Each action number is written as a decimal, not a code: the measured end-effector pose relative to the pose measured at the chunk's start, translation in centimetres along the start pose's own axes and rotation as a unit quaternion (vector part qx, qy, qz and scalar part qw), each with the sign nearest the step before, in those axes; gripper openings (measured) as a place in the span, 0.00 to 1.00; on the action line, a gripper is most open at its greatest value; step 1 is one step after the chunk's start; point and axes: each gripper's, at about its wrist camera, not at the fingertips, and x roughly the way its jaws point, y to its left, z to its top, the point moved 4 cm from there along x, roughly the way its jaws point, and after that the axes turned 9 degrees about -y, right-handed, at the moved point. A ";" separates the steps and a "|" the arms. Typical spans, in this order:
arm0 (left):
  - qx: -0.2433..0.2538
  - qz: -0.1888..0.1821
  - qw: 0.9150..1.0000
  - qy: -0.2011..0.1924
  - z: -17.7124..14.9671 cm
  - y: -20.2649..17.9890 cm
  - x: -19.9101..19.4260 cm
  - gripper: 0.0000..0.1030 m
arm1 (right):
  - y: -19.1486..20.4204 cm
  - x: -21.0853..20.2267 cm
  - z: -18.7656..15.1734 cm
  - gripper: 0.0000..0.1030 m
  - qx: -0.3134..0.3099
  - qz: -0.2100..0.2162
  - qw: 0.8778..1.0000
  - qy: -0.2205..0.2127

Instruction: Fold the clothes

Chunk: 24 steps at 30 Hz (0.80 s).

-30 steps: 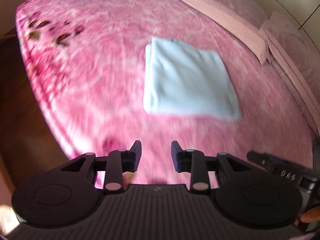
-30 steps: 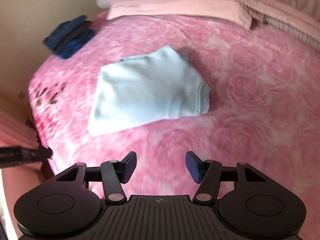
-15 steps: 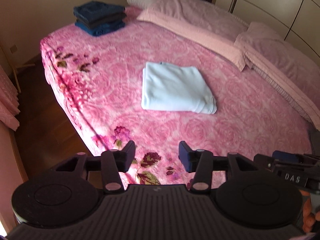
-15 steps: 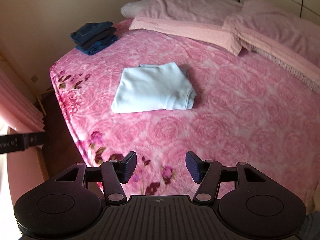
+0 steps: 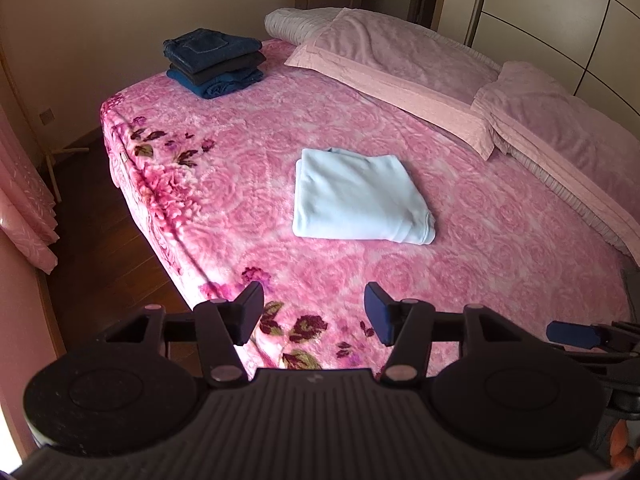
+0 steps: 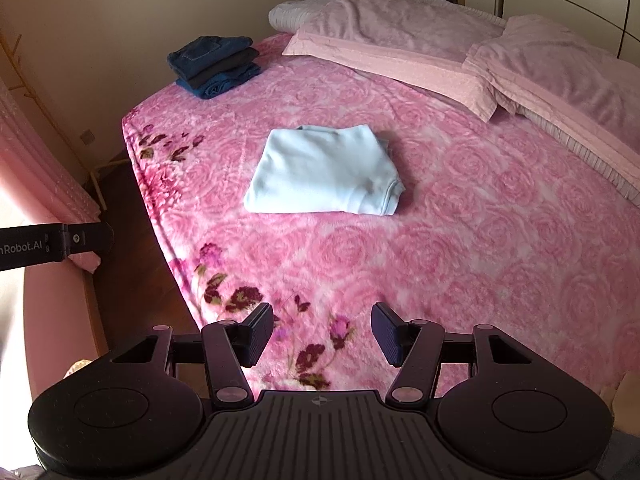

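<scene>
Left wrist view: the left claw (image 5: 314,312) sits at the bottom centre of the frame, jaws apart and holding nothing, over the near flowered edge of the bed (image 5: 500,280). The shirt (image 5: 360,200) lies folded into a neat light-blue rectangle at frame centre, well above the claw and apart from it. A stack of jeans (image 5: 214,62) rests at the upper left, near the bed's far corner, and pillows (image 5: 400,52) run along the upper right. The right claw's tip (image 5: 572,334) pokes in at the lower right.

The fold looks finished, so the step in hand is probably clearing away or checking the result. To do it well, keep both claws off the cloth so no layer gets dragged; if the shirt is to be moved, take it at opposite edges, pinching all layers together.

Right wrist view: the right claw (image 6: 322,334) is at the bottom centre, jaws apart and empty. The shirt (image 6: 320,172) lies above it, slightly left of centre, well apart. The jeans (image 6: 214,66) are at the upper left.
</scene>
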 end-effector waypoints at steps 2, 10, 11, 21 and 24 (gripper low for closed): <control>0.004 0.003 1.000 -0.001 0.6 0.0 0.1 0.52 | -0.1 0.2 0.4 0.56 0.004 0.000 1.000 0.002; 0.026 -0.001 1.000 0.018 2.5 0.1 3.5 0.55 | -0.6 2.6 2.4 0.56 0.030 -0.003 0.999 0.013; 0.026 -0.007 0.999 0.021 2.7 0.2 4.2 0.55 | -0.8 3.1 2.5 0.56 0.036 -0.005 0.999 0.016; -0.105 -0.109 0.983 0.104 3.2 6.8 18.4 0.55 | -6.2 13.2 2.2 0.56 0.166 -0.061 0.981 0.083; -0.126 -0.134 0.974 0.130 4.0 8.1 23.6 0.56 | -7.9 16.6 2.8 0.56 0.220 -0.082 0.967 0.098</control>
